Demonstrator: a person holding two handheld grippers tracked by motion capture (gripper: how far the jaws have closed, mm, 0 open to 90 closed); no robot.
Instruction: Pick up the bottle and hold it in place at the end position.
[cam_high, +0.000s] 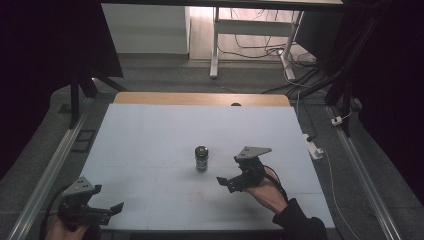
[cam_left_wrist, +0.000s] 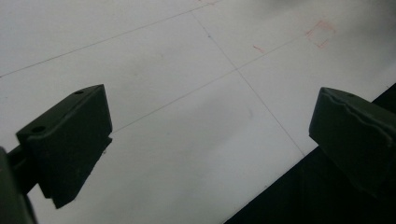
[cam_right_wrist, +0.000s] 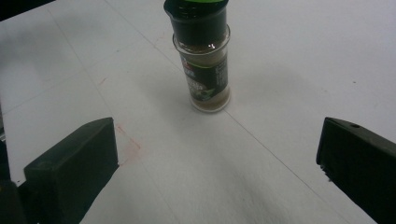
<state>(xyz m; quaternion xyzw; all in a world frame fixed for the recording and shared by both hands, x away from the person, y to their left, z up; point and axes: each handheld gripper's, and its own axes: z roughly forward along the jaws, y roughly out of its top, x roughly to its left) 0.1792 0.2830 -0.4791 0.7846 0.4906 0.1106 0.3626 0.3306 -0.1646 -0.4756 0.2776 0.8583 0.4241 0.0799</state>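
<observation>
A small glass spice jar with a dark lid stands upright near the middle of the white table top. My right gripper is a little to the right of the jar and nearer the front, open and pointing toward it. In the right gripper view the jar stands ahead of the open right gripper, apart from both jaws. My left gripper hovers open at the front left corner. In the left gripper view the left gripper has bare table between its jaws.
Faint red marks and thin lines cross the white surface. The front edge of the table drops to dark floor. A wooden strip runs along the far edge. Metal rails flank the table. Cables and a power strip lie at the right.
</observation>
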